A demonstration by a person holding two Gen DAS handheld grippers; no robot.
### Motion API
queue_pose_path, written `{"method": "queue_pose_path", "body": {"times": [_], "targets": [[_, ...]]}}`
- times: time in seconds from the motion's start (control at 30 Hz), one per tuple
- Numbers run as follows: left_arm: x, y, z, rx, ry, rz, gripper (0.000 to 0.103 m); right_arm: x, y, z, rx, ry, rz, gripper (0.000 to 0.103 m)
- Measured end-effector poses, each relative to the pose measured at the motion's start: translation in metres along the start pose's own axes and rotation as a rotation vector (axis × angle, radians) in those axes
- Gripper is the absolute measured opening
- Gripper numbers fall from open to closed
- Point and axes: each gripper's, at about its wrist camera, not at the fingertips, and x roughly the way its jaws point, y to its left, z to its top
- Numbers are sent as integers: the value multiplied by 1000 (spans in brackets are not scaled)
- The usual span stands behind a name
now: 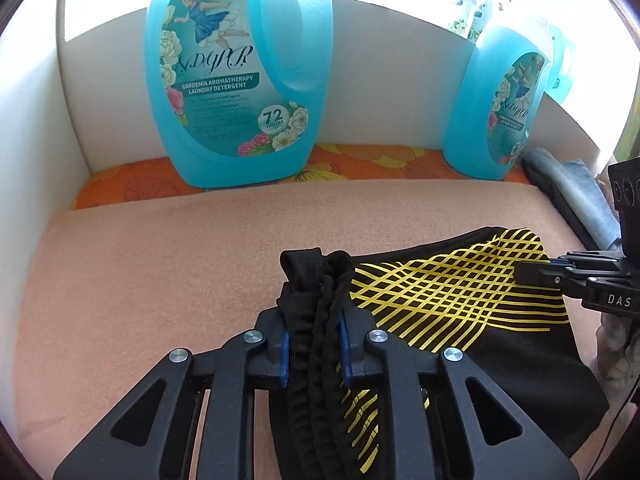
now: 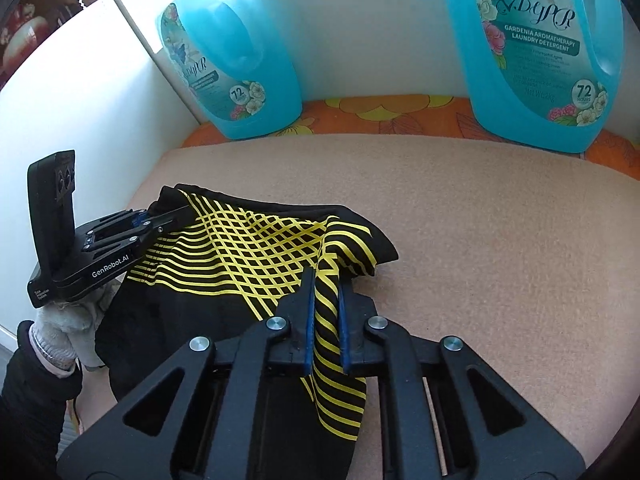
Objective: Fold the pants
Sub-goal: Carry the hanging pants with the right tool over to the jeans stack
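The pants (image 1: 460, 292) are black with a yellow grid print and lie over the peach felt mat (image 1: 140, 280). My left gripper (image 1: 312, 312) is shut on their bunched black waistband. It also shows at the left of the right wrist view (image 2: 176, 212). My right gripper (image 2: 326, 292) is shut on a yellow-striped edge of the pants (image 2: 248, 252), and it shows at the right edge of the left wrist view (image 1: 524, 272). The cloth hangs stretched between the two grippers, just above the mat (image 2: 480, 240).
Two blue detergent bottles stand at the back on an orange floral cloth (image 1: 360, 156): a large one (image 1: 240, 72) and another (image 1: 496, 116). White walls (image 1: 32, 120) enclose the left and back. Folded grey garments (image 1: 572, 192) lie at the right.
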Motion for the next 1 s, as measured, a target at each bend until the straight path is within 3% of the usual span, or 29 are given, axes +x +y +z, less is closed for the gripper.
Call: {"method": "queue_pose_path", "body": {"times": [0.47, 1.0], "targets": [[-120, -26, 4, 28, -235, -32, 15, -114, 60, -11, -122, -206, -35, 10], [-202, -92, 1, 100, -384, -118, 14, -226, 82, -34, -171, -362, -94, 10]]}}
